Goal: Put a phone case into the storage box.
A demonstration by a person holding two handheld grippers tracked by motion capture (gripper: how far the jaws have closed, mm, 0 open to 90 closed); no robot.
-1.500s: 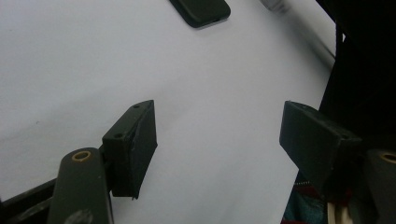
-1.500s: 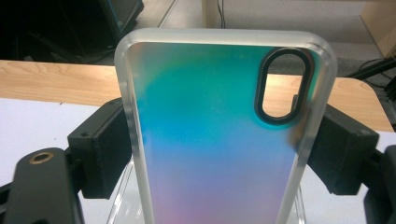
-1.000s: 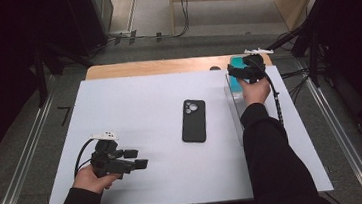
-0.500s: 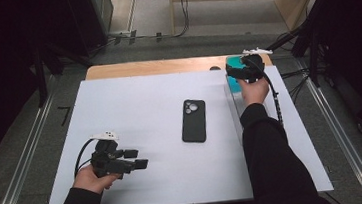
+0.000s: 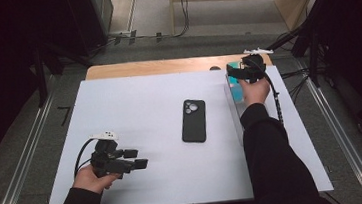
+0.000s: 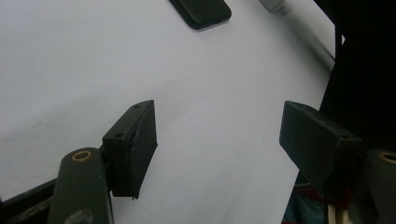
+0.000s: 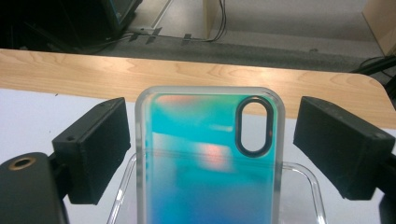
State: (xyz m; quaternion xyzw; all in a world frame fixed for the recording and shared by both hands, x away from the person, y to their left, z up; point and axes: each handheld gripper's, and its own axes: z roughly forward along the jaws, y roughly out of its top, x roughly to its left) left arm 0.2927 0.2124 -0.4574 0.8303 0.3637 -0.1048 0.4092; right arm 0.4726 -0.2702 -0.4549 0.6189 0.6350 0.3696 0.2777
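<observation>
Right gripper (image 5: 240, 71) has edged toward the worktop's (image 5: 143, 100) far-right corner, jaws apart astride the iridescent case (image 7: 208, 158); left gripper (image 5: 135, 158) unmoved, open

- The place looked like a lab or recording studio rather than a home.
- A white surface (image 5: 134, 106) lay over a wooden tabletop (image 5: 155, 67), lit from above while the edges of the frame were dark.
- Cables (image 5: 188, 11) ran across the bare grey floor (image 5: 155, 9) at the top of the frame.
- Metal rails (image 5: 21, 162) flanked the surface at left and right.
- Dark stands (image 5: 40, 70) stood at upper left.
</observation>
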